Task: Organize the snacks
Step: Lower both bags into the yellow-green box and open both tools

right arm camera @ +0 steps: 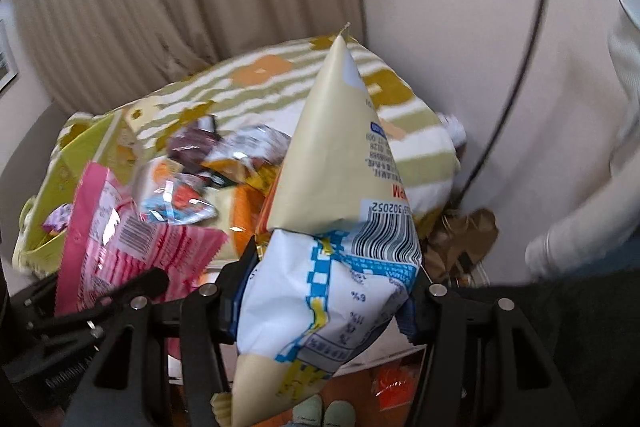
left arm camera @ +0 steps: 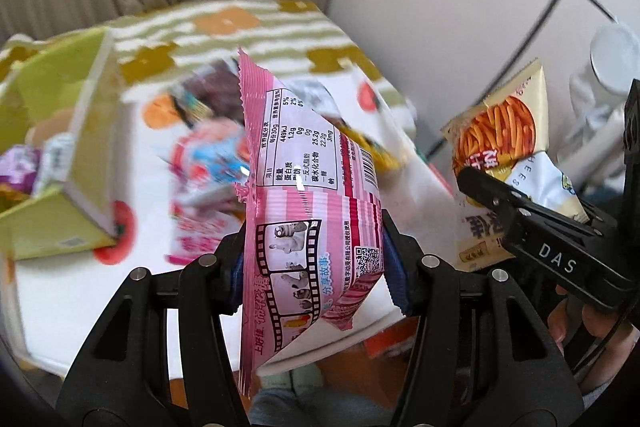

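Note:
My left gripper is shut on a pink snack packet and holds it upright, clear of the table. The same pink packet shows at the lower left of the right wrist view. My right gripper is shut on a cream chip bag with blue and white print. In the left wrist view that chip bag hangs to the right, showing a picture of orange sticks. A blurred pile of loose snacks lies on the table below. At the left stands an open yellow-green box with small snacks inside.
The table cloth is white with green stripes and orange shapes. A curtain hangs behind, and a wall with a black cable stands at the right. Also at the right are a white sleeve and brown paper. Below the table edge are slippered feet.

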